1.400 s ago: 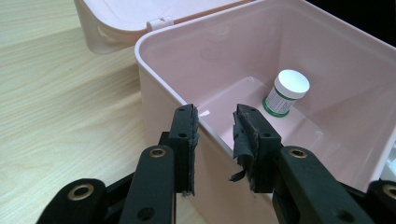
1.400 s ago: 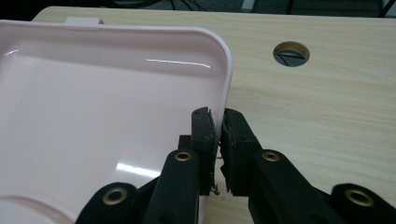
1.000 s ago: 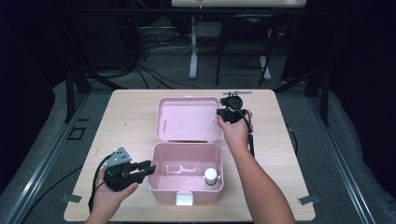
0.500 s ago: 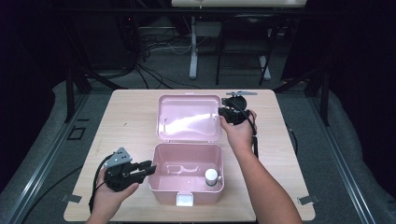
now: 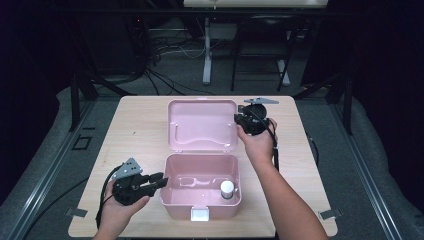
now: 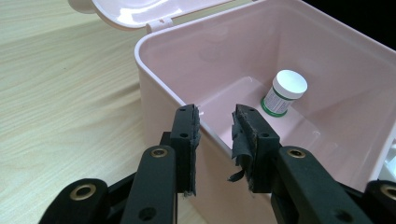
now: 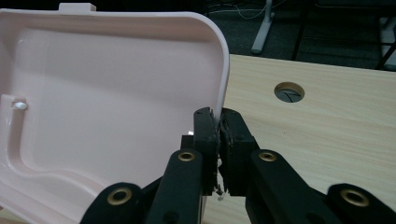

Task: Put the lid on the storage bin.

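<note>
Lid point(image 5: 202, 124) raised slightly; bottle point(image 5: 227, 189) inside box point(image 5: 172, 200).

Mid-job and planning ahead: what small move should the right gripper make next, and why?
Probably swing the lid forward and down toward the box. The right gripper is clamped on the lid's edge, the small bottle already stands inside, and the left gripper waits open at the wall.
</note>
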Motion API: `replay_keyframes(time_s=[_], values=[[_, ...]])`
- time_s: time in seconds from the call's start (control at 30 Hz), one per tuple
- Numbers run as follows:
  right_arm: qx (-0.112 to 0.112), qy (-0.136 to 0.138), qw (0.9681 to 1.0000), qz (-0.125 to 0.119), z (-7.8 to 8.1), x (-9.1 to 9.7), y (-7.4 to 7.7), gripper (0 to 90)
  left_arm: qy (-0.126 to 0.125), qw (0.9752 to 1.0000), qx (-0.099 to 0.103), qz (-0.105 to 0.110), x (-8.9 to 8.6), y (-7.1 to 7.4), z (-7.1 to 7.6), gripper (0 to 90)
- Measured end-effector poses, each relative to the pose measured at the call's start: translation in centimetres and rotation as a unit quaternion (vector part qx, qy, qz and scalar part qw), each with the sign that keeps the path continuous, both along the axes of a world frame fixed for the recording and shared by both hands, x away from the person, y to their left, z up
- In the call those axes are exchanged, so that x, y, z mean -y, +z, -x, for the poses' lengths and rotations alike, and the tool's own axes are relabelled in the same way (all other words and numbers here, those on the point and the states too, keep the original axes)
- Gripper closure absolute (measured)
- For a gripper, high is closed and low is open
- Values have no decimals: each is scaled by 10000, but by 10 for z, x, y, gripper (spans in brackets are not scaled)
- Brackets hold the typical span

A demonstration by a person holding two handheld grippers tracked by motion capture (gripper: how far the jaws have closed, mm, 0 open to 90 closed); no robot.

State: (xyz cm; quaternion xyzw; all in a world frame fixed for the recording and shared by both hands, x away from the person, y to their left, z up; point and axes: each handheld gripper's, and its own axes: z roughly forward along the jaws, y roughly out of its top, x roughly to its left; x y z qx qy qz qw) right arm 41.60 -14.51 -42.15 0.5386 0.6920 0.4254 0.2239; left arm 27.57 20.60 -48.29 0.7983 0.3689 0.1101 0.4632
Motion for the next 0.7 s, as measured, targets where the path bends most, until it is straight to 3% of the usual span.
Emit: replay_keyframes(time_s=[0.7], values=[[253,115,9996,-69,24,2,15,875,45,10000,-6,41,0,-1,0,698]])
